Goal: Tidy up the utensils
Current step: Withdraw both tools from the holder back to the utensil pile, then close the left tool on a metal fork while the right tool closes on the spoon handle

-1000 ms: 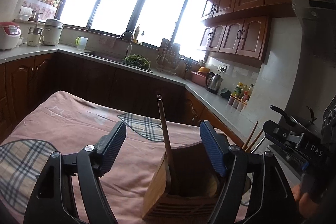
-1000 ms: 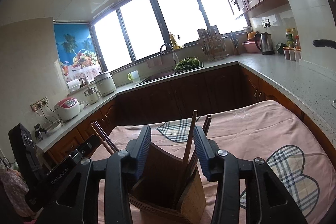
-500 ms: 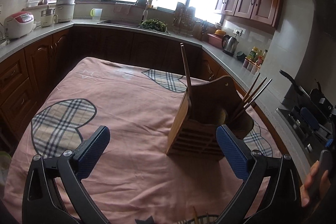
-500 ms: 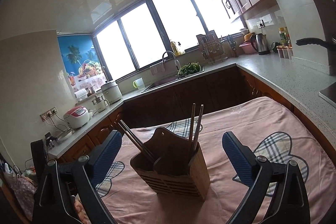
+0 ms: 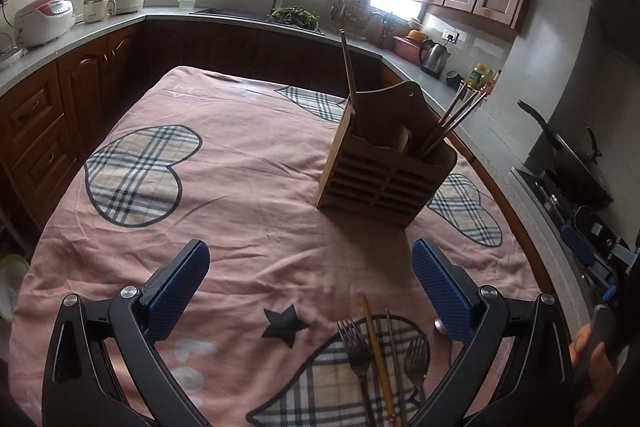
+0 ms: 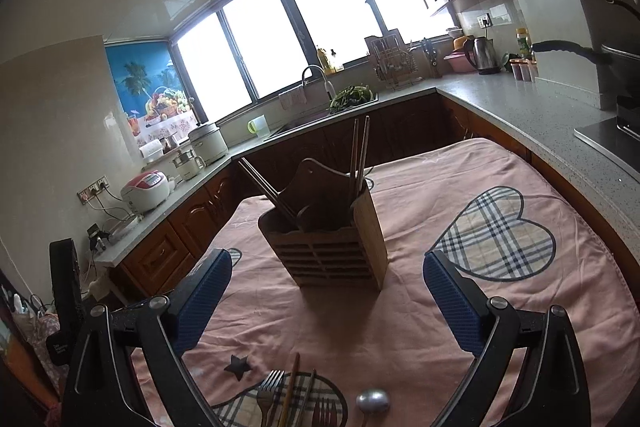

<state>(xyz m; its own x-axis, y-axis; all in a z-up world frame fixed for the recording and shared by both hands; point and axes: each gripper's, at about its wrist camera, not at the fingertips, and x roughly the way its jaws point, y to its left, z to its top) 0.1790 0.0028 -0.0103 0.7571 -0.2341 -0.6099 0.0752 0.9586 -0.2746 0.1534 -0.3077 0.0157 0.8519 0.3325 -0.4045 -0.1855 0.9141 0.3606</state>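
A wooden slatted utensil holder (image 5: 384, 171) stands on the pink tablecloth (image 5: 248, 187), with chopsticks (image 5: 456, 119) and a wooden handle (image 5: 349, 75) sticking out of it. It also shows in the right wrist view (image 6: 332, 247). Near the table's front edge lie two forks (image 5: 356, 351), a wooden chopstick (image 5: 378, 359) and a metal spoon (image 6: 372, 401). My left gripper (image 5: 312, 287) is open and empty, above the cloth in front of the holder. My right gripper (image 6: 328, 299) is open and empty, also in front of the holder.
The table sits in a kitchen with dark wooden cabinets (image 5: 48, 115) and a grey counter (image 6: 540, 115) around it. A kettle (image 5: 434, 59), rice cooker (image 5: 44, 21) and sink (image 5: 280, 15) stand on the counter. A stove with a pan (image 5: 568, 155) is at the right.
Both grippers have drawn back from the holder and opened wide. The holder now stands free on the cloth, and the loose forks, chopstick and spoon have come into view.
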